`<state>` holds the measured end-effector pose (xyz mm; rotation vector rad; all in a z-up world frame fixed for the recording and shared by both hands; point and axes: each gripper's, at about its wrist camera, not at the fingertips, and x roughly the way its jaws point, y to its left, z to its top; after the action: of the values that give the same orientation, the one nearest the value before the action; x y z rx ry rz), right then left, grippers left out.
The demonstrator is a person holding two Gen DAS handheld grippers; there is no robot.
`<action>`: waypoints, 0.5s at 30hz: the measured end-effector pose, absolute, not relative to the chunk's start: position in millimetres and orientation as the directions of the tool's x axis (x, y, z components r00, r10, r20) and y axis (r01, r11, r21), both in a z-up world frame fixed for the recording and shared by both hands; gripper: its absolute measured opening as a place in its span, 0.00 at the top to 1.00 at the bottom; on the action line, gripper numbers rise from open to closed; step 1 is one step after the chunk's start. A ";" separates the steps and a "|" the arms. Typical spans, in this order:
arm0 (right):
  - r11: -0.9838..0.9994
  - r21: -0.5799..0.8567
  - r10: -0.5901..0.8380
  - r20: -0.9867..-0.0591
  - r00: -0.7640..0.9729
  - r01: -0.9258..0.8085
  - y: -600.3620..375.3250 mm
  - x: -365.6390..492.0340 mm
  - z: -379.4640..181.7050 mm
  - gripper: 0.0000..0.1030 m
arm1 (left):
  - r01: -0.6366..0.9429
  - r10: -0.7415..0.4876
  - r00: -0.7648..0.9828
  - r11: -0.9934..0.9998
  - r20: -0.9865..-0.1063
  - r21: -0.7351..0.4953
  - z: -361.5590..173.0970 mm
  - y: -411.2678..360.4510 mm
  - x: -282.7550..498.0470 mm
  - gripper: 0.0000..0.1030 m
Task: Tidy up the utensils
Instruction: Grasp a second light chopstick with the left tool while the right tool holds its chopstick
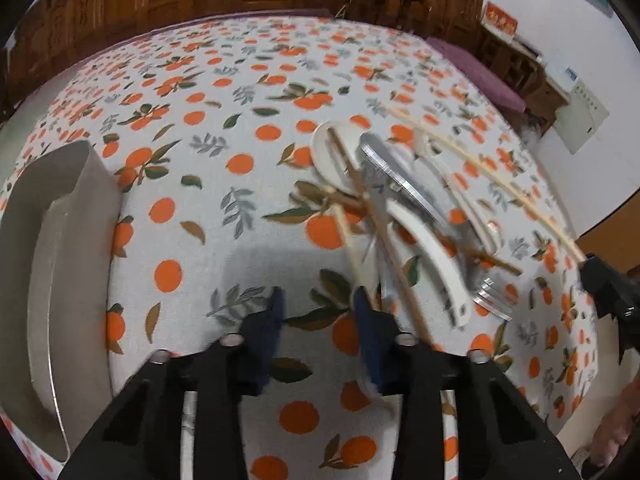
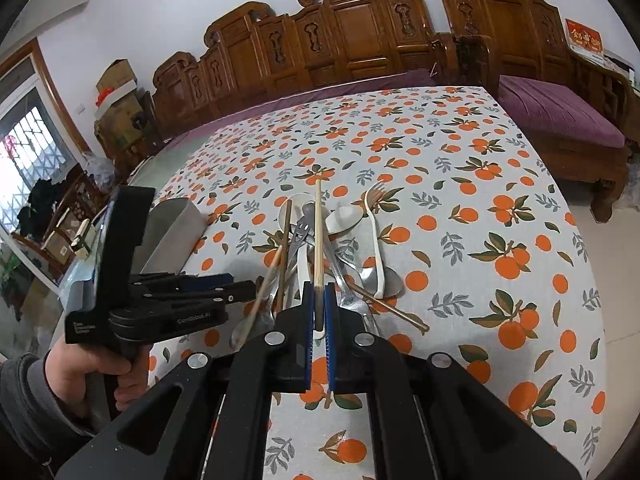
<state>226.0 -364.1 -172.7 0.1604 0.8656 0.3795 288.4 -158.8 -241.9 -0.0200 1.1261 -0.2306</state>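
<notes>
While the right gripper [image 2: 319,300] clamps a pale chopstick [image 2: 318,236] at its near end above the utensil pile [image 2: 336,248], the left gripper [image 1: 318,312] hangs with fingers apart beside that pile, right of the grey holder [image 1: 60,264]. The stick looks light, stiff and slippery, so a grip near its end risks swivelling. The left gripper's white lettering is too blurred to read.

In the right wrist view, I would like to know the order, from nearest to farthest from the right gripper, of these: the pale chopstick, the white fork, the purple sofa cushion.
1. The pale chopstick: held between the fingers of the right gripper.
2. The white fork: on the tablecloth, ahead and slightly right.
3. The purple sofa cushion: beyond the table, far right.
</notes>
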 end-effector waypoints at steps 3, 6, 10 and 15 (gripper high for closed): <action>0.922 0.285 0.387 -0.711 0.587 -0.263 -362.3 225.2 -171.6 0.94 | 0.175 -0.191 0.401 0.976 -0.896 -0.130 -245.3 -157.3 287.7 0.74; 0.922 0.288 0.387 -0.707 0.592 -0.260 -363.6 225.6 -170.2 0.94 | 0.157 -0.222 0.403 0.973 -0.888 -0.172 -241.9 -153.0 285.7 0.74; 0.922 0.286 0.387 -0.707 0.592 -0.261 -363.3 225.6 -169.3 0.94 | 0.192 -0.243 0.416 0.965 -0.876 -0.177 -234.4 -161.2 275.0 0.74; 0.924 0.280 0.381 -0.711 0.590 -0.259 -362.9 226.0 -170.0 0.94 | 0.244 -0.234 0.401 0.959 -0.885 -0.143 -238.0 -180.3 267.1 0.74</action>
<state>226.0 -362.9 -170.0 0.1526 0.8626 0.3743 267.1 -180.3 -238.0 0.0101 1.1175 -0.3026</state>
